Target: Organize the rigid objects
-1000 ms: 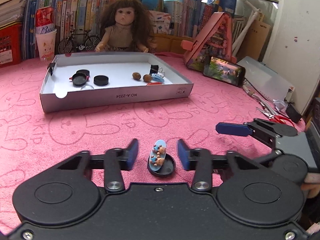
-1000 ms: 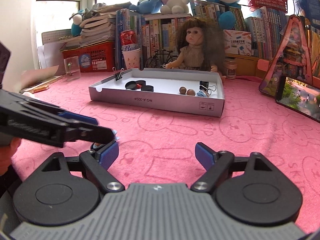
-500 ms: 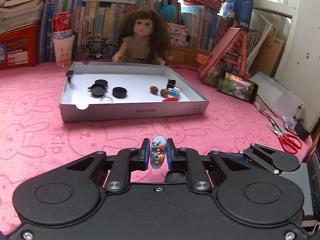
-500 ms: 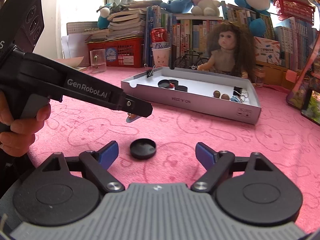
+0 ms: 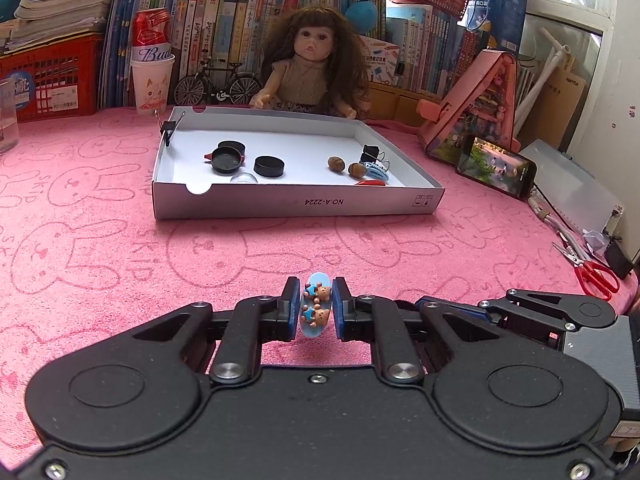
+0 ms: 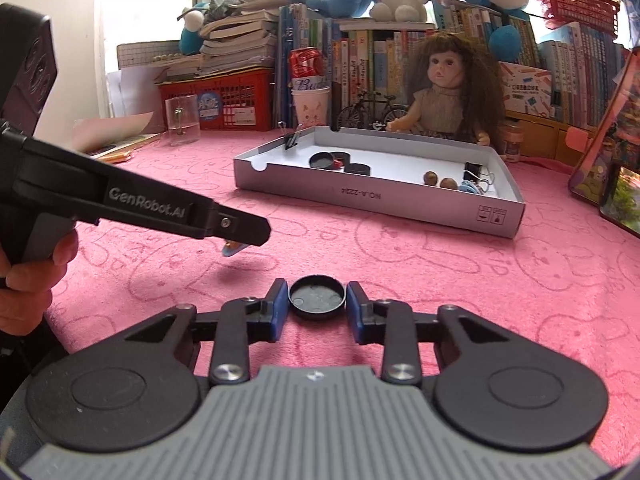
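Your left gripper (image 5: 316, 306) sits at lower centre of its frame, jaws pinched on a pale blue oval charm (image 5: 315, 305) with two small brown bears on it; the blue pads press its two sides and it stands on edge between them, clear of the pink cloth (image 5: 120, 256). In the right wrist view the same gripper comes in from the left edge, your hand (image 6: 28, 280) wrapped round its handle, and the charm's tip (image 6: 232, 248) pokes out under its nose, above its shadow on the cloth. Your right gripper (image 6: 317, 304) is at lower centre of its own frame; its jaws have just been closing and now bracket a black cap (image 6: 317, 298) lying open side up on the cloth. The pads stand right at the cap's rim on both sides, but you cannot tell from this view whether they press it. The white box (image 5: 296, 204) lies in the upper middle of both frames, well apart from both grippers. Inside it, to the left, are three more black caps (image 5: 228, 160) and a clear dome (image 5: 244, 178) near the front wall; to the right lie two brown nuts (image 5: 346, 166), a binder clip (image 5: 370, 154) and a blue piece (image 5: 378, 172) beside a red one. Another binder clip (image 5: 170, 128) grips the box's left wall. A doll (image 5: 310, 68) sits just behind the box, with a phone (image 5: 496, 168) at the right.
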